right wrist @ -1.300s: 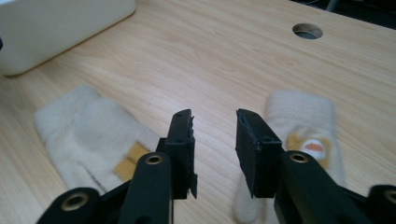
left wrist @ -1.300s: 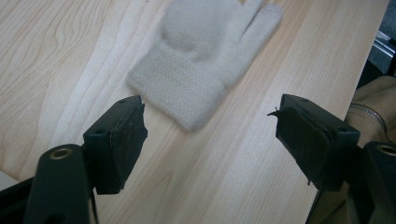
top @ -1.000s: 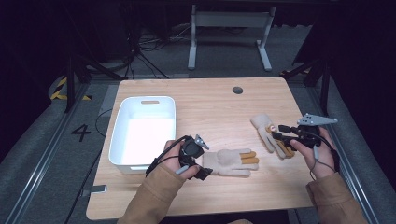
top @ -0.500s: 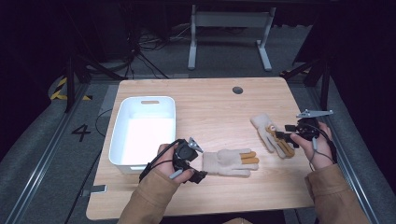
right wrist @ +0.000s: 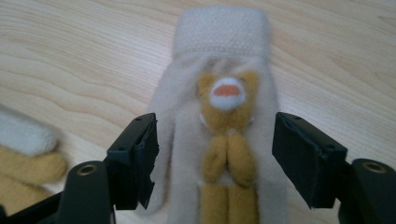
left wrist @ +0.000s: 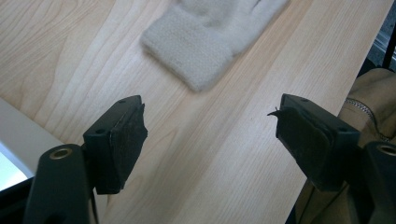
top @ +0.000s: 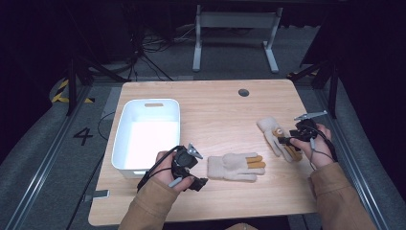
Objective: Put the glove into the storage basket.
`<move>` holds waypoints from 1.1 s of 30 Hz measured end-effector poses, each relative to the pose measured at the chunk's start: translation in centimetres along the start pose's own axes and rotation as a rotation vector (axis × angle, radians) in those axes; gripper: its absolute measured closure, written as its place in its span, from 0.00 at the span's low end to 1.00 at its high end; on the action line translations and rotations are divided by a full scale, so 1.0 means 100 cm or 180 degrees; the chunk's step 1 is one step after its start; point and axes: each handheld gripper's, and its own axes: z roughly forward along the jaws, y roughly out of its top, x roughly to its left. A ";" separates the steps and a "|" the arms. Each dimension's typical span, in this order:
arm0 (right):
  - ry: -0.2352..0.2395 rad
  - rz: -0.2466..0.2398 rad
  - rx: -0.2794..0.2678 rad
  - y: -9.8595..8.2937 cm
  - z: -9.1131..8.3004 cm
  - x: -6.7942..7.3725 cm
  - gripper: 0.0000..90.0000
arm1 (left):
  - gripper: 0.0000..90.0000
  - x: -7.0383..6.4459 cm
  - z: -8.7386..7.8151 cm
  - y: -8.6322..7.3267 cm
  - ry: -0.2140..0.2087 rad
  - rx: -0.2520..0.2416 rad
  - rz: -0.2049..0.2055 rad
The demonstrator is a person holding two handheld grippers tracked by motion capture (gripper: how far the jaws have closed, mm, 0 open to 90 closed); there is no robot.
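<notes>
Two cream gloves with tan fingertips lie on the wooden table (top: 215,110). One glove (top: 235,166) rests near the front middle, its cuff (left wrist: 201,51) just ahead of my left gripper (top: 197,181), which is open over bare wood (left wrist: 210,133). The other glove (top: 276,136), bearing a tan bear figure (right wrist: 227,121), lies at the right. My right gripper (top: 283,140) hovers open over it, a jaw on either side of the bear glove (right wrist: 219,135), not closed on it.
A white bin (top: 147,132) stands at the table's left, beside my left hand. A round cable hole (top: 243,92) sits near the far edge. Tan sleeves enter from the bottom. A metal stand (top: 234,28) is on the floor beyond the table.
My left gripper has drawn back toward the front edge, away from the near glove's cuff. My right gripper has stayed over the bear glove, shifting slightly.
</notes>
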 end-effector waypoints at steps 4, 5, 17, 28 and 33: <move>-0.0040 -0.0045 -0.0015 0.000 0.010 -0.002 0.45 | 0.28 0.000 0.000 -0.002 0.0006 0.0010 -0.0023; -0.0040 -0.0045 -0.0015 0.000 0.010 -0.002 0.45 | 0.28 0.000 0.000 -0.003 0.0014 0.0013 -0.0036; -0.0175 -0.0124 0.0075 0.000 0.034 -0.004 0.50 | 0.28 0.002 -0.004 -0.010 0.0050 -0.0003 -0.0098; -0.0103 -0.0235 0.0044 0.001 0.029 -0.004 0.76 | 0.28 0.004 -0.005 -0.010 0.0045 -0.0025 -0.0108; -0.0080 -0.0247 0.0023 0.002 0.025 -0.002 0.77 | 0.28 0.004 -0.006 -0.009 0.0042 -0.0029 -0.0107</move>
